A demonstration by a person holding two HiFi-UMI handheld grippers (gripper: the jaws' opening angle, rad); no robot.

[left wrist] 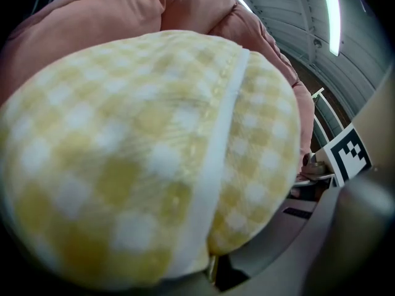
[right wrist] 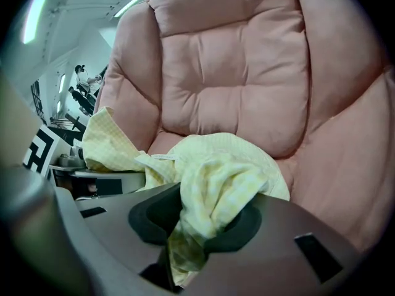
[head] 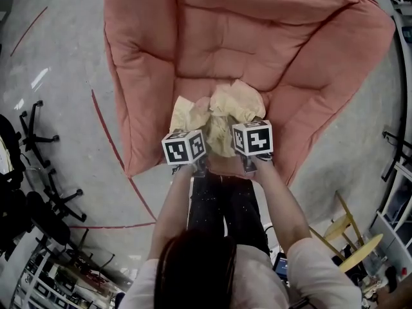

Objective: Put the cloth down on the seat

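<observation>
- The cloth (head: 222, 111) is bunched between the two grippers, over the near part of the seat (head: 257, 50), about midway between its left and right sides.
- The left gripper (left wrist: 213, 275) has its jaws closed tight on one edge of the cloth. The fabric billows up so close that it fills most of that gripper's view.
- The right gripper (right wrist: 194, 227) has its jaws narrow and clamped on a twisted fold, which runs down between them and spills out over the top.
- The two grippers are close together and tipped downward. Judging by that, they each hold one part of the cloth so it can be lowered as one bundle instead of trailing from one corner.
- I cannot tell whether the lowest folds touch the cushion yet. The head view shows the cloth above the seat's hollow, with the raised back and side cushions around it, so it should stay put once let go.
- The cloth is thin and soft, in a pale yellow and white check with a plain white hem and a small sewn-in label. It is crumpled into loose folds, not spread flat.
</observation>
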